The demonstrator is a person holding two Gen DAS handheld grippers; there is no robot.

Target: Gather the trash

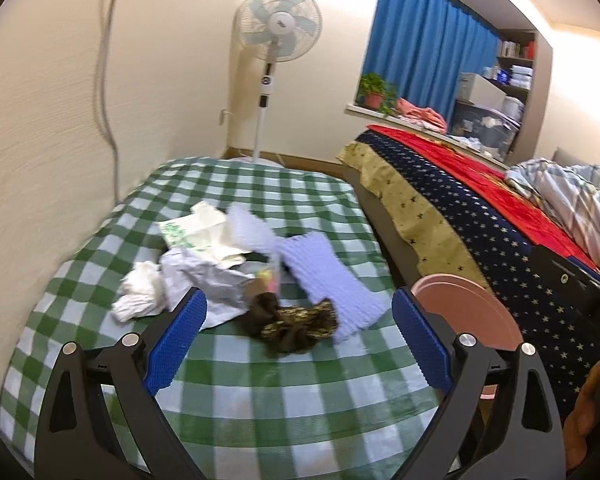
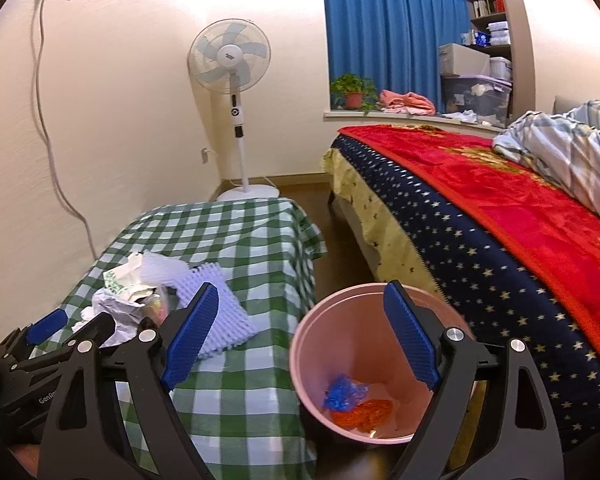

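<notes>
Left gripper (image 1: 298,344): fingers wide apart, nothing clamped, hovering over the green-checked counter (image 1: 260,392). Between the fingers we see a dark patterned cloth wad (image 1: 292,322), not touched. Just past it sits the trash pile: crumpled white paper (image 1: 204,280), a white tissue clump (image 1: 140,292), a printed plastic bag (image 1: 192,232) and a lilac foam sheet (image 1: 328,276).

Right gripper (image 2: 302,340): fingers also apart, empty, straddling the near rim of the pink bin (image 2: 300,360). The bin stands on the floor between counter and bed (image 2: 500,240); inside we see a blue wrapper (image 2: 346,394) and orange scrap (image 2: 364,412).
</notes>
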